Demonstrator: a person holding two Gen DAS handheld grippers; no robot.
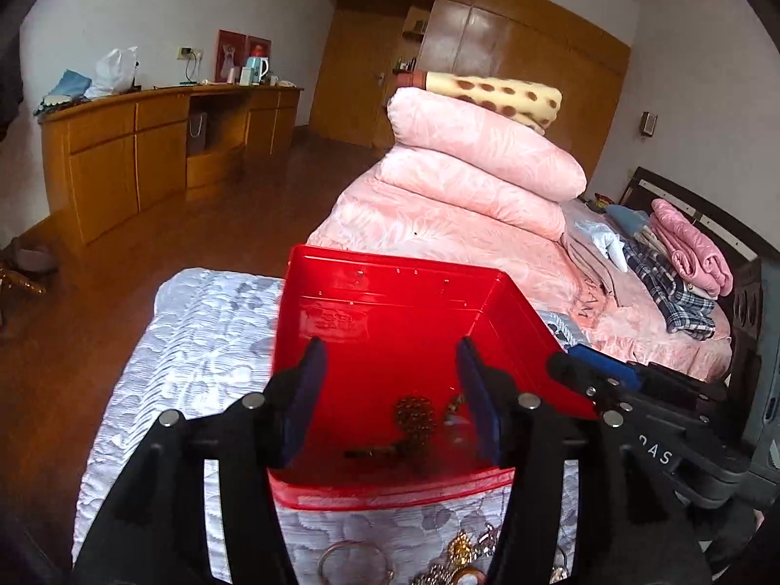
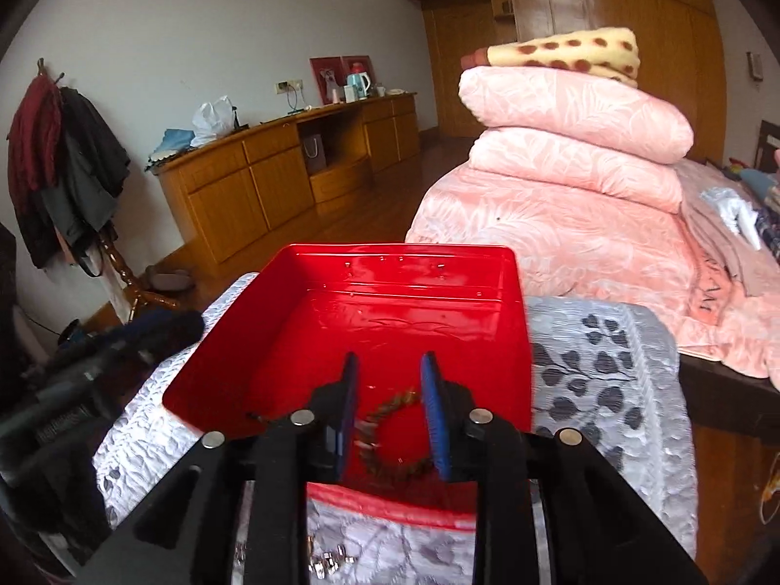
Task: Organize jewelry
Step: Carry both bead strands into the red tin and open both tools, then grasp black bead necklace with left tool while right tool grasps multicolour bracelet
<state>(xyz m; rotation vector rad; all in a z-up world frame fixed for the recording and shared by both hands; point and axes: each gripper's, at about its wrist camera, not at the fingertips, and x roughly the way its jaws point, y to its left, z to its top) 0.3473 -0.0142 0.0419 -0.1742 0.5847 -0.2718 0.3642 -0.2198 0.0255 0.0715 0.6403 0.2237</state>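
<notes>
Sitting on a grey-and-white patterned cloth [image 2: 599, 370], the red box [image 1: 404, 312] lies open-topped at the near end of a table, a pink bedspread [image 2: 551, 229] beyond it. The left gripper [image 1: 390, 399] hangs over the box with its fingers spread and nothing between them; below it a beaded bracelet [image 1: 414, 414] lies on the box floor. The right gripper [image 2: 390, 414] also stands parted (narrower than the left), above a brown bead bracelet [image 2: 390, 438] in the box, not touching it as far as shows. More loose jewelry [image 1: 463, 555] lies on the cloth just before the box.
</notes>
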